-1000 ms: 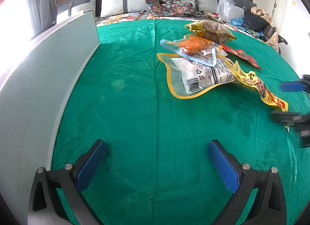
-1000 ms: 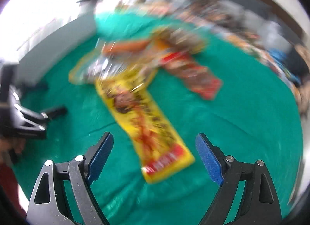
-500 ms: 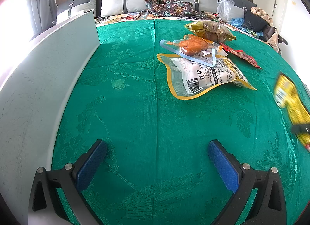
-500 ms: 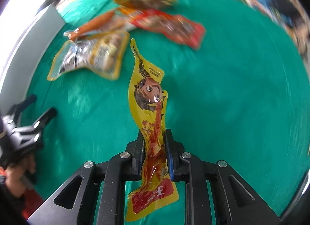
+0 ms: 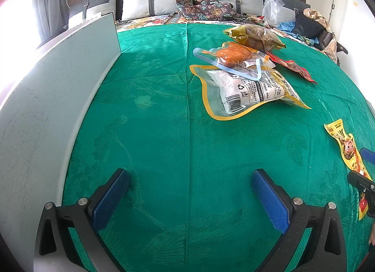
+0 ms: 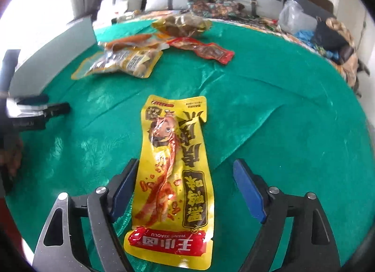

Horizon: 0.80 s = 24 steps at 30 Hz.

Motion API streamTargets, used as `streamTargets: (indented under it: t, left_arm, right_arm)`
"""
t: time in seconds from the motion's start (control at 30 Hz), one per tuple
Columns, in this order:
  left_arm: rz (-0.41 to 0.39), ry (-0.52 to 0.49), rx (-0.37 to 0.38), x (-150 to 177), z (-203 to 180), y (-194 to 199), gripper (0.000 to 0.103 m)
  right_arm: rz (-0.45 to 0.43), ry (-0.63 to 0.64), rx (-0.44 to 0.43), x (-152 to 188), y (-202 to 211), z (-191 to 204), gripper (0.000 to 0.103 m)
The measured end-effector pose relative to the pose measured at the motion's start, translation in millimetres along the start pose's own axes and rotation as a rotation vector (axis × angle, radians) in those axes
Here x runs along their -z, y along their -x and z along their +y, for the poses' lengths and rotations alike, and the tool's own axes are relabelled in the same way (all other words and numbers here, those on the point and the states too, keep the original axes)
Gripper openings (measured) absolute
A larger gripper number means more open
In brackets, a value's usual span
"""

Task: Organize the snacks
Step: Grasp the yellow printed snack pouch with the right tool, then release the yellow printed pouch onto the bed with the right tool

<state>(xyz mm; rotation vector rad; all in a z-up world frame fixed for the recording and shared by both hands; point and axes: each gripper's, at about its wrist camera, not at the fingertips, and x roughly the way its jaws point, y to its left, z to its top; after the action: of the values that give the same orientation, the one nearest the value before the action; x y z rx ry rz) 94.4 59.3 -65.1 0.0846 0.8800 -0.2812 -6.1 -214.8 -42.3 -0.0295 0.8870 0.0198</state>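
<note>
Panel: pale grey board standing upright along the left edge of the green cloth.
Left gripper: jaws spread wide, nothing between them, low over the cloth's near edge, near the panel's foot.
Snack heap, far side right of centre: yellow-rimmed pouch with a barcode, printed back up; a clear bag with an orange piece lies on top of it; a gold-brown bag sits behind; a red sachet is just beside these, to their right.
Yellow strip packet: long, cartoon face, red band at its near end; flat on the cloth near the near right corner, well apart from the heap.
Right gripper: jaws parted, gripping nothing; the yellow strip packet lies lengthwise between the blue pads, its left edge at or against the left pad, clear of the right one.
Judged stage: strip packet set down alone; heap not yet sorted.
Risk one: pulling the right gripper back could drag or skew the packet, because the left pad sits so near its edge.
Risk two: lifting the yellow-rimmed pouch first would likely tip off the clear bag resting on it.
Risk three: slick film on loose, creased cloth; a low pinch may catch fabric.
</note>
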Motion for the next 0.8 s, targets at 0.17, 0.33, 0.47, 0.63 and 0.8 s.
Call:
streamTargets:
  t: [0.17, 0.33, 0.47, 0.63, 0.8]
  left_arm:
    - [0.0, 0.0, 0.0, 0, 0, 0, 0.103]
    - [0.0, 0.0, 0.0, 0, 0, 0, 0.103]
    - [0.0, 0.0, 0.0, 0, 0, 0, 0.103]
    - [0.001, 0.001, -0.001, 0, 0, 0, 0.103]
    - [0.001, 0.001, -0.001, 0, 0, 0, 0.103]
  right_arm:
    - [0.008, 0.005, 0.014, -8, -4, 0, 0.091]
    - [0.007, 0.004, 0.016, -10, -8, 2, 0.091]
    - [0.007, 0.005, 0.016, -9, -7, 2, 0.091]
    - [0.007, 0.005, 0.016, -9, -7, 2, 0.091]
    - [0.007, 0.004, 0.016, -9, -7, 2, 0.091]
